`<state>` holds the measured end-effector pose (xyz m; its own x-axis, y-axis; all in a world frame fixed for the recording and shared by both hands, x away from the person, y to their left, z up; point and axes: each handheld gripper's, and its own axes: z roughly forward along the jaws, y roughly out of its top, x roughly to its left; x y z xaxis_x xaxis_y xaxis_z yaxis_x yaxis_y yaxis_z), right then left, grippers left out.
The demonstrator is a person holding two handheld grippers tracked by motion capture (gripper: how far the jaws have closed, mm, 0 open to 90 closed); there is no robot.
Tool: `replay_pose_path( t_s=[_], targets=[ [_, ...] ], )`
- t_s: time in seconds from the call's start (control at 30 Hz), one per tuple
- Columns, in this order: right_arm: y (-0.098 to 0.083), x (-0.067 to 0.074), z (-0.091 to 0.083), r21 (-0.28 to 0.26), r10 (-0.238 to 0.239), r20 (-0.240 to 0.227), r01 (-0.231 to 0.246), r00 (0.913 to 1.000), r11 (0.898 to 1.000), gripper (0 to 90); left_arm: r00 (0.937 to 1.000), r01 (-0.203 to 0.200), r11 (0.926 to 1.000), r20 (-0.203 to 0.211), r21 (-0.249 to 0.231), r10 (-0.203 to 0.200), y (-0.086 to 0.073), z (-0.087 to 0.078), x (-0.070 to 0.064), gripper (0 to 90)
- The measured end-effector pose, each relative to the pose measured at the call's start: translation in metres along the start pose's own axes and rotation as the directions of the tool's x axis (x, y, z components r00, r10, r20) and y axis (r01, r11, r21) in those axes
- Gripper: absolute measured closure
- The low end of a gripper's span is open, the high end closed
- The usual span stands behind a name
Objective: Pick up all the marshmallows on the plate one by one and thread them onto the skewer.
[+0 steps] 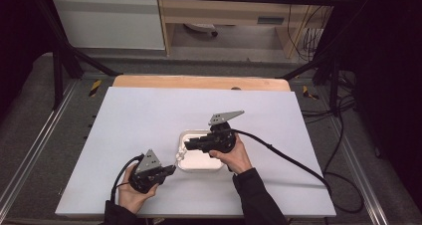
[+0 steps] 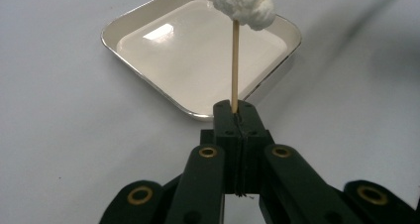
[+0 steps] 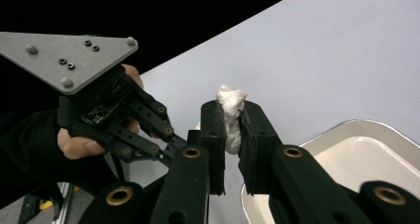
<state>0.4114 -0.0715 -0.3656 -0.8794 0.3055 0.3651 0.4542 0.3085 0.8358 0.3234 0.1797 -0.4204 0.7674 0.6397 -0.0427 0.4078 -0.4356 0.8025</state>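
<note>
Near the front edge of the white table (image 1: 149, 110), the left gripper (image 1: 169, 170) is being held in the person's left hand (image 1: 130, 195). Its jaws are pressed tight together on the low end of a thin wooden stick (image 2: 235, 65). The stick is being pointed straight away from the jaws, over the near rim of a white square tray (image 2: 129, 48). On its far tip a fluffy white cotton ball (image 2: 244, 6) is stuck. A little farther in, the right gripper (image 1: 188, 146) is being held over the tray, and the cotton ball (image 3: 230, 117) is being squeezed between its nearly closed jaws.
</note>
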Motion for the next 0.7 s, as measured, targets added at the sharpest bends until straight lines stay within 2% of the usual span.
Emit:
replay_pose_path(
  t_s=[0.37,0.53,0.63,0.67,0.7],
  targets=[
    [-0.0022,0.0005,0.0019,0.017,0.001,-0.005,0.000,1.0000,1.000,82.3,0.9999,-0.013,0.9999,-0.005,0.011,0.013,-0.0005,0.0014,-0.0012,89.0],
    [-0.0027,0.0005,0.0031,0.015,0.009,-0.016,-0.009,0.9998,1.000,82.4,1.0000,-0.006,0.9999,-0.005,0.011,0.006,-0.0001,0.0011,-0.0006,89.0],
    [-0.0037,0.0003,0.0040,0.021,0.006,-0.006,-0.006,1.0000,1.000,82.4,1.0000,-0.001,1.0000,-0.003,0.003,0.001,-0.0001,-0.0001,-0.0001,89.1],
    [-0.0041,0.0002,0.0047,0.022,0.005,-0.006,-0.005,1.0000,1.000,82.5,0.9999,0.014,0.9997,0.007,-0.020,-0.014,0.0012,-0.0017,0.0000,89.1],
    [-0.0058,0.0004,0.0082,0.054,0.008,-0.023,-0.007,0.9997,0.999,82.5,0.9999,-0.006,1.0000,-0.016,-0.006,0.006,0.0028,-0.0024,-0.0003,89.1]
  ],
)
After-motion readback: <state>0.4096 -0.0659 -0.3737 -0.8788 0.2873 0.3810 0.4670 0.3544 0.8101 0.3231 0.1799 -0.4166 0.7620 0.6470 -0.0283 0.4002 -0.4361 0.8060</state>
